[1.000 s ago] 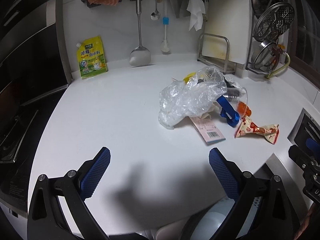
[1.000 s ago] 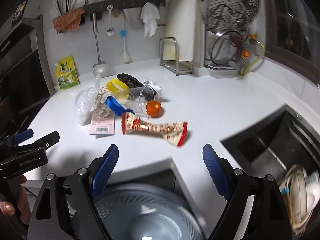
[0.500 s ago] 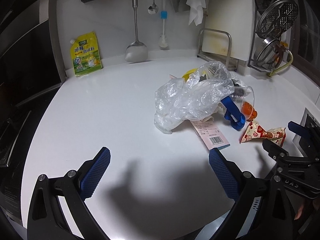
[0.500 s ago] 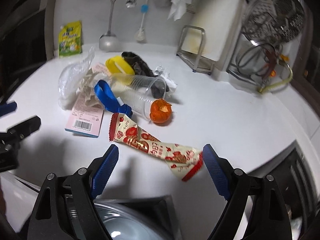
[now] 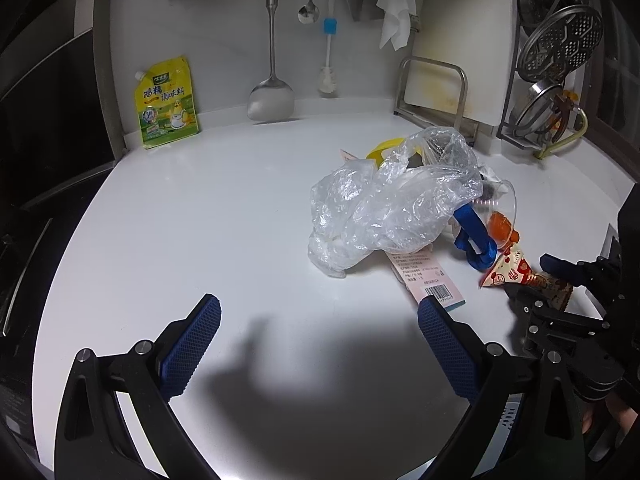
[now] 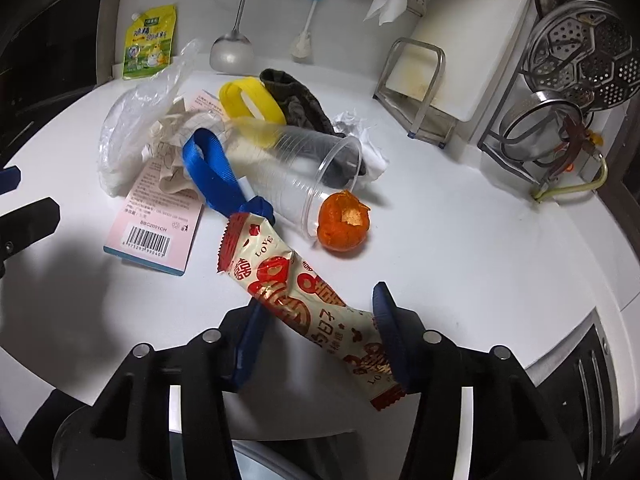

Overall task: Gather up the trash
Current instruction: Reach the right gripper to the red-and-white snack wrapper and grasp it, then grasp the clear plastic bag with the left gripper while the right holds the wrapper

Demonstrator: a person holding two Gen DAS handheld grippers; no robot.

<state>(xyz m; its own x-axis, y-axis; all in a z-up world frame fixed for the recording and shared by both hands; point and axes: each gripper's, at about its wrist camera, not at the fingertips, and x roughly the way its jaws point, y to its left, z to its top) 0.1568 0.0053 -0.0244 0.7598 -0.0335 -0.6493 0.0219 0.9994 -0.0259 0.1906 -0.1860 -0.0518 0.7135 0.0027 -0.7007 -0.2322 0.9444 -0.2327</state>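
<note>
A white kitchen counter runs to a white wall hung with utensils. In the left wrist view a yellow-green pouch printed with Chinese characters leans on the wall at the counter's back left, and a metal spatula hangs beside it. The left claw hovers released over bare counter near the front edge, its blue pads wide apart. A crumpled clear plastic bag lies toward the right with a pink barcoded card poking out beneath it. By the right edge the right claw sits at a red-and-cream snack wrapper.

From the right wrist view, the right claw straddles the snack wrapper, which reads "LOVE" beside red Chinese characters; the pads flank it near the front edge, though whether they press it cannot be told. Its far end touches a blue strap. Beyond lie a tipped clear cup, an orange peel at the cup's rim, a yellow ring, and the pink card marked "BBC2001CH".
</note>
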